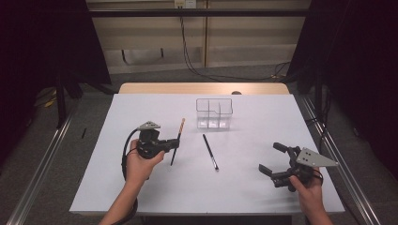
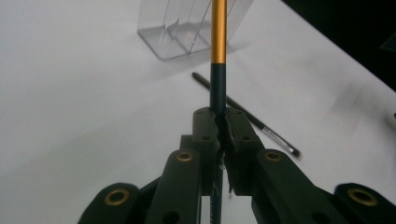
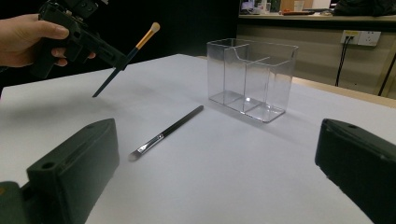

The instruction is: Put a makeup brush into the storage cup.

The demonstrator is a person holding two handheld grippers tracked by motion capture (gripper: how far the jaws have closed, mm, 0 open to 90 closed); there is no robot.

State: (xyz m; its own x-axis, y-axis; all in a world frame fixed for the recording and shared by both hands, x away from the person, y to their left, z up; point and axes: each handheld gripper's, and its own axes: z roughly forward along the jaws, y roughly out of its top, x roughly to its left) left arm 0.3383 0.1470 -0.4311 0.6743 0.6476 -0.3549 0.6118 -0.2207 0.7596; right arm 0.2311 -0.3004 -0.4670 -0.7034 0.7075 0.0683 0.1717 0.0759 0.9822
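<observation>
Right now the left tool (image 1: 165,144) is pinching a gold brush (image 1: 177,140) by its dark handle. The brush is up off the desk (image 1: 141,192). In the right gripper view it leans, with its soft tip (image 3: 153,27) up high and its dark end pointing down at the desk.

The clear box (image 1: 214,113) stands ahead of the left tool and a bit to the right, close by. Its open top faces up. So I think the brush must stand up straighter and go over the box, dark end first, before it can drop in.

A second, thin brush (image 1: 210,151) lies flat on the desk between the two tools. Its long side points toward the box. The right tool (image 1: 275,159) has its jaws spread wide and holds nothing. It is about as near to that thin brush as the left tool, so it could take it.
</observation>
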